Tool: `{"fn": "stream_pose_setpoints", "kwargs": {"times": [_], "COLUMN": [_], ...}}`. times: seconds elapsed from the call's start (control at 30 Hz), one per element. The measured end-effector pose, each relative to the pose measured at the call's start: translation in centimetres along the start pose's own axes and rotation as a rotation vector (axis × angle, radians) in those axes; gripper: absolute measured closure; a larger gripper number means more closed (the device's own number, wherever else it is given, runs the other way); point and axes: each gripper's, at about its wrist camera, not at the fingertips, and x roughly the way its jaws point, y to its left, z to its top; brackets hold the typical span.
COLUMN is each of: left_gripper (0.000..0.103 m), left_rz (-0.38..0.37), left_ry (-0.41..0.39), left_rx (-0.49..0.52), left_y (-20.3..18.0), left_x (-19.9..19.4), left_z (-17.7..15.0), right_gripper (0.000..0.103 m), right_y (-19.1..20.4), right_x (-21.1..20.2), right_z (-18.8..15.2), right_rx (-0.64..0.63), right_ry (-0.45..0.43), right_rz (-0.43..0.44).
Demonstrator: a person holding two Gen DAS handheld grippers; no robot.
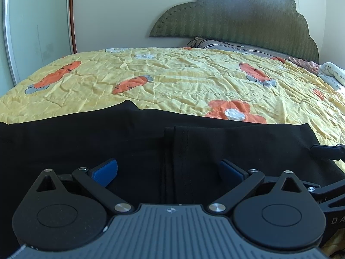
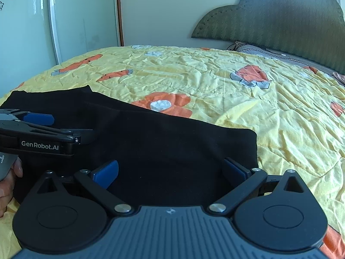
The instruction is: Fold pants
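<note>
Black, soft, limp pants (image 1: 133, 146) are lying flat on the quilt (image 1: 183, 79) just ahead of both wide-open grippers, left (image 1: 168, 172) and right (image 2: 170, 172), and are probably best being pinched along the near edge.

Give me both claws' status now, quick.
Left claw: open, over the pants, holding nothing.
Right claw: open, over the pants, holding nothing.

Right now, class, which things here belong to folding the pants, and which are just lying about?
For the job: pants, left gripper, right gripper, both with open jaws.
Lying about: quilt, pillow, headboard, wardrobe.
</note>
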Motion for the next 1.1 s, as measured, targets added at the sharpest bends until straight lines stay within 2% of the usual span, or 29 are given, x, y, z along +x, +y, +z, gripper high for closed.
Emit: {"fn": "stream_pose_setpoints", "kwargs": {"times": [0.47,0.53,0.6,0.67,0.7,0.8,0.9,1.0,1.1], "left_gripper": [0.001,0.005,0.005,0.008,0.012,0.012,0.013,0.012,0.010], "left_rz": [-0.001,-0.006,-0.028,-0.023,-0.011,-0.049,-0.036,-0.019,-0.036], "left_ry": [-0.004,-0.015,-0.035,-0.022,-0.003,0.013,0.032,0.009,0.013], "left_rx": [-0.004,-0.011,-0.027,-0.034,-0.030,-0.014,0.064,0.090,0.053], "left_y": [0.1,0.2,0.6,0.9,0.8,0.8,0.2,0.4,1.2], "left_x": [0.0,-0.2,-0.7,-1.0,-1.3,-2.6,-3.5,-4.1,-4.1], "left_z": [0.0,0.0,-0.2,-0.1,0.0,-0.3,-1.3,-2.0,-2.0], "right_gripper": [0.000,0.000,0.000,0.000,0.000,0.000,0.000,0.000,0.000], "right_y": [-0.1,-0.1,-0.1,-0.1,0.1,0.0,-0.1,0.4,1.2], "right_x": [0.1,0.1,0.1,0.1,0.1,0.0,0.1,-0.4,-1.1], "right_z": [-0.1,0.0,-0.1,-0.1,-0.1,-0.1,-0.1,-0.2,-0.4], "right_rx": [0.008,0.010,0.012,0.016,0.008,-0.008,-0.005,-0.020,-0.009], "right_ry": [0.005,0.004,0.003,0.004,0.005,0.003,0.004,0.010,-0.001], "right_rz": [-0.002,0.000,0.004,0.007,-0.001,-0.010,-0.007,-0.031,-0.087]}}
